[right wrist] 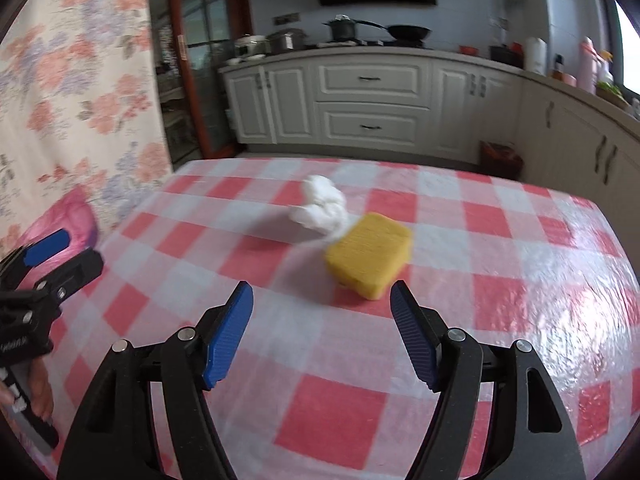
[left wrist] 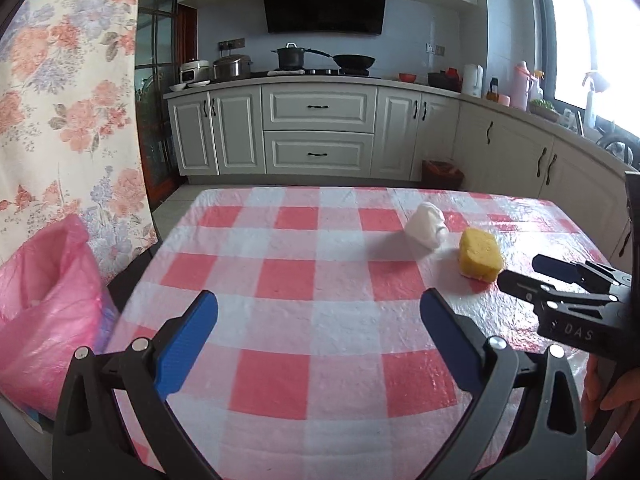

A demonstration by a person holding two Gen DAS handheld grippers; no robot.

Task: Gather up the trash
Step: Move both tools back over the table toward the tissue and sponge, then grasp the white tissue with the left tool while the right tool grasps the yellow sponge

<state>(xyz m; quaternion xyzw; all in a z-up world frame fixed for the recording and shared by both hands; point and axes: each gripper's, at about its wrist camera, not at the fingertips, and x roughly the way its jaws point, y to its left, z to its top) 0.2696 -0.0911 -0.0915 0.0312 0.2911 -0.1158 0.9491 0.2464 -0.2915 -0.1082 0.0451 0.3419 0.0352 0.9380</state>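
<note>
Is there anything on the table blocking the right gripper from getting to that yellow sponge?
Nothing visible does. The right gripper is open with bare checked tablecloth between it and the yellow sponge. The white crumpled tissue lies beyond the sponge, not in front of it.

Loads of bare checkered table (left wrist: 304, 280) was in front of both grippers, so the near and middle stretch was wide open to move through. The only stuff in the way out there was a yellow sponge (right wrist: 370, 256) with a crumpled white tissue (right wrist: 322, 206) just behind it, nearly touching. Off the left edge, a pink bag (left wrist: 44, 300) and a floral curtain (left wrist: 68, 92) crowded that side.
</note>
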